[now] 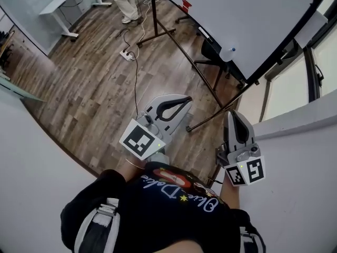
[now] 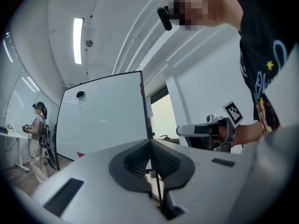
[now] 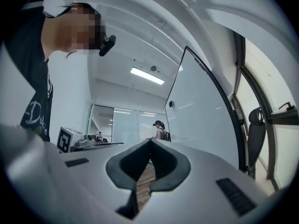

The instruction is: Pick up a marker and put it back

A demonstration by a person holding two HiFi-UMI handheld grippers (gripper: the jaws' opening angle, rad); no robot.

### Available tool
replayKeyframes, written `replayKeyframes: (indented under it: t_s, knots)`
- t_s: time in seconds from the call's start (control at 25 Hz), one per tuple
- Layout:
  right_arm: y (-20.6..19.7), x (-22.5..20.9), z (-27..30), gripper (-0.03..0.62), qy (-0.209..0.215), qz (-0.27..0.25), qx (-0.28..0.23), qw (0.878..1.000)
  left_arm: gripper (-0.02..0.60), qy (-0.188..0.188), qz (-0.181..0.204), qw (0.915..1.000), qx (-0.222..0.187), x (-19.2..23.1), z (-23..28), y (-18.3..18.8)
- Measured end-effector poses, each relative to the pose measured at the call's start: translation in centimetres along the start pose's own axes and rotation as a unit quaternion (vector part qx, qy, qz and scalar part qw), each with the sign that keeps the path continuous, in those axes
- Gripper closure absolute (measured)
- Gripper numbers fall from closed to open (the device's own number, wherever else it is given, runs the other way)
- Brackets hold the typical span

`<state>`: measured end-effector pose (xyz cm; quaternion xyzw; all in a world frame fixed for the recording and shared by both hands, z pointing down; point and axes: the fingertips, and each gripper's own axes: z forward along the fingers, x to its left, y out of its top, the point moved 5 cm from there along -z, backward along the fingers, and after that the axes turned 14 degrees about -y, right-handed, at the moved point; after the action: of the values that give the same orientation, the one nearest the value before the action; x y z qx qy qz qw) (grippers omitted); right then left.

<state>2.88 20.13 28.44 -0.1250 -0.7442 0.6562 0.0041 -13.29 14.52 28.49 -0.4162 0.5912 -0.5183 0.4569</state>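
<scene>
Head view: left gripper (image 1: 185, 100) and right gripper (image 1: 232, 115) both pinched closed, holding nothing, pointing toward the whiteboard (image 1: 237, 20).

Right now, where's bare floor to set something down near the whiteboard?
In the head view, bare wood floor lies left of the cable, between the desk and the near wall. It is crowded under the whiteboard: stand legs, chair, power strip.

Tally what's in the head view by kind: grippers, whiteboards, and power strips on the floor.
Grippers: 2 (left gripper, right gripper)
Whiteboard: 1
Power strip: 1
Total: 4
</scene>
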Motion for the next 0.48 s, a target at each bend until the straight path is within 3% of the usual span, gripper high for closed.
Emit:
replayKeyframes:
  t_s: [0.48]
  knots:
    - [-1.4, 2.4, 5.7, 0.594, -0.067, -0.019, 0.002, 0.998, 0.577, -0.059, -0.005, 0.9982, -0.003, 7.5, -1.6, -1.2]
